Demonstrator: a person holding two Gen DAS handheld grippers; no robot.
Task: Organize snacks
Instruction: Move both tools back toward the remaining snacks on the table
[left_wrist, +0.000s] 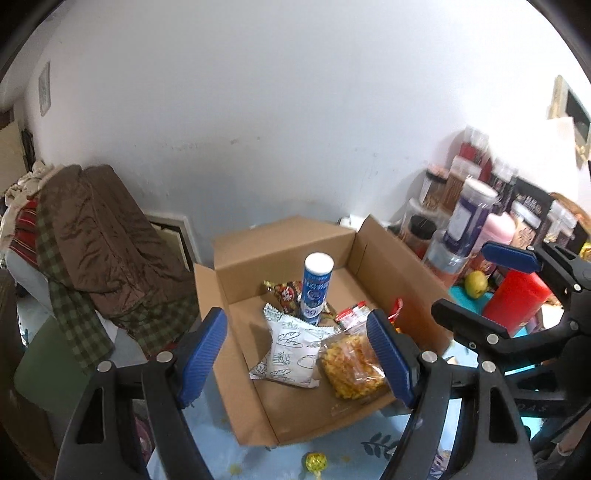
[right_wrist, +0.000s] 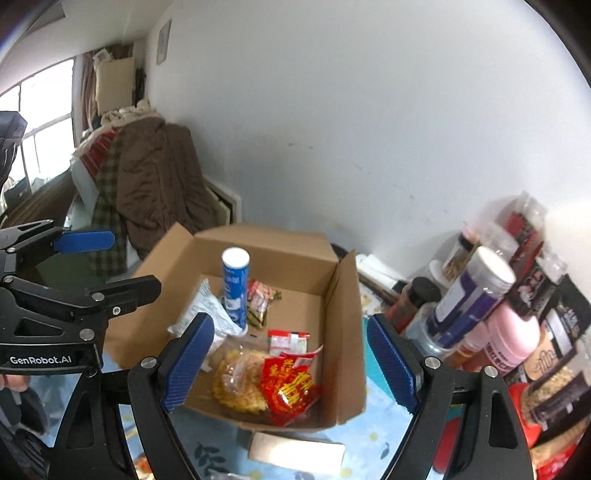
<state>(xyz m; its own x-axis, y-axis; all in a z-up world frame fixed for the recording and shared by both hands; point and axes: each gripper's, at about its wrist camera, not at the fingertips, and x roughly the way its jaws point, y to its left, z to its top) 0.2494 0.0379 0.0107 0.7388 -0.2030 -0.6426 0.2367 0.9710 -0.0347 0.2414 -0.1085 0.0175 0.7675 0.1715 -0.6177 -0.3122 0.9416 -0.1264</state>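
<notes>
"GenRobot.AI" marks the left gripper; both it and the right gripper have wide, empty jaws above the cardboard box.

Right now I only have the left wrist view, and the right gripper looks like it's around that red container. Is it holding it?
Observer: No. In the right wrist view the right gripper is open with nothing between its fingers. It faces the cardboard box.
Operator: What's in the box's near right corner? My gripper blocks it.
Observer: A red snack packet, lying against the clear bag of yellow snacks.
Operator: Anything on the table in front of the box?
Observer: A pale flat carton, close to the box's near wall.
</notes>
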